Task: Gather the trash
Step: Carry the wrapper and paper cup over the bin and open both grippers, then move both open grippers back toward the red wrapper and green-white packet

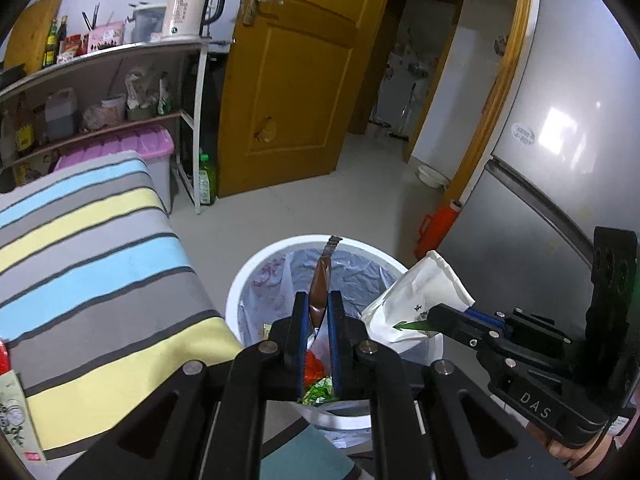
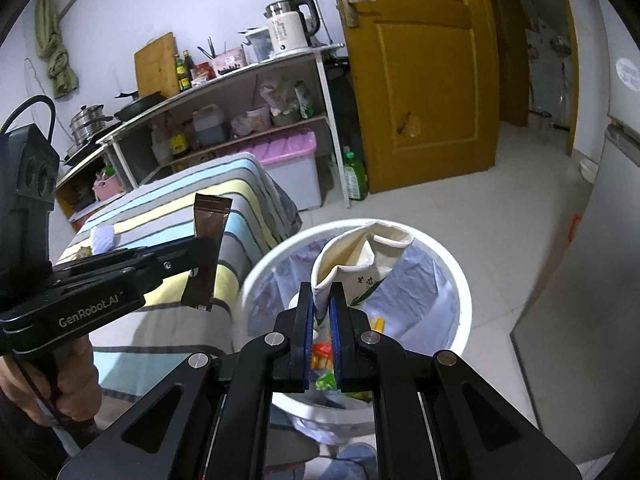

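My left gripper [image 1: 319,300] is shut on a brown sachet [image 1: 321,280] and holds it upright above a white trash bin [image 1: 256,268] lined with a plastic bag. My right gripper [image 2: 322,292] is shut on a crushed white paper cup [image 2: 360,260] over the same bin [image 2: 456,280]. The cup also shows in the left wrist view [image 1: 416,300], at the bin's right rim. The sachet also shows in the right wrist view [image 2: 208,248], left of the bin. Colourful wrappers [image 1: 316,384] lie inside the bin.
A table with a striped cloth [image 1: 100,264] stands left of the bin. Behind it are a shelf [image 1: 120,80] with a kettle [image 1: 192,8] and bottles, a pink-lidded box [image 1: 156,148] and a wooden door [image 1: 296,72]. A grey fridge [image 1: 560,140] stands at the right.
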